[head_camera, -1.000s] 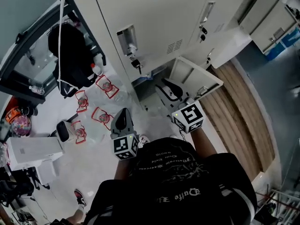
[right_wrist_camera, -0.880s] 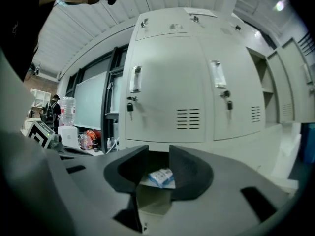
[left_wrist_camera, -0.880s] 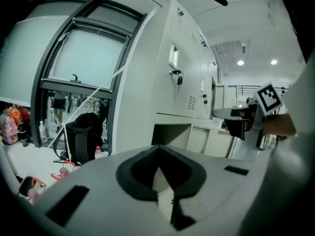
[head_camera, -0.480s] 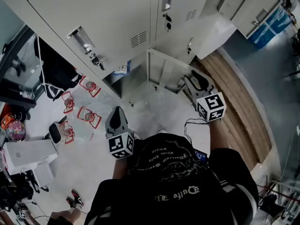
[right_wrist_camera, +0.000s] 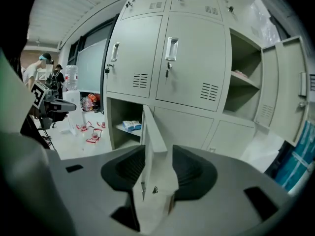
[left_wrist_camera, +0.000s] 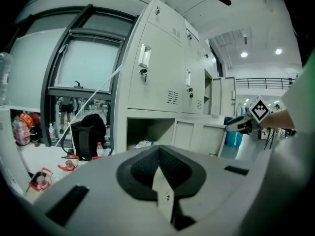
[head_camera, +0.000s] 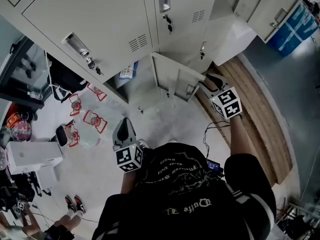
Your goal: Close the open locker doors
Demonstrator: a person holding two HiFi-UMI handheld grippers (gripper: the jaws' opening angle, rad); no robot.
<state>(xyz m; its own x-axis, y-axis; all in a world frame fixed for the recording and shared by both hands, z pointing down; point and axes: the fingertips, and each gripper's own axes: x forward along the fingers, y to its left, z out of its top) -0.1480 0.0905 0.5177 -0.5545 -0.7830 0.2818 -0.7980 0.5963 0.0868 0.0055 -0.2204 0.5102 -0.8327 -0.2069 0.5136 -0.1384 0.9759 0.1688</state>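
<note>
A low locker door [head_camera: 172,79] stands swung out from its open compartment [head_camera: 127,79]. My right gripper [head_camera: 210,81] is at the door's free edge. In the right gripper view the door's edge [right_wrist_camera: 150,132] runs between the jaws of the right gripper [right_wrist_camera: 158,149]. These jaws have just been opening and stand wide, with the pads off the door. My left gripper [head_camera: 124,129] hangs low in front of the compartment; the left gripper [left_wrist_camera: 158,150] is shut with nothing in it. A second open locker [right_wrist_camera: 243,77] with its door [right_wrist_camera: 288,82] is further right.
A blue and white packet [right_wrist_camera: 132,126] lies on the compartment's shelf. A black bag [head_camera: 62,79], red wire-framed items [head_camera: 92,119] and a white box [head_camera: 32,156] sit on the floor at left. A cable [head_camera: 212,131] trails by my feet. Wooden flooring [head_camera: 250,119] runs at right.
My right gripper has moved rightward from the inner face of the open door to its free edge. The left gripper has shifted a little in front of the compartment.
</note>
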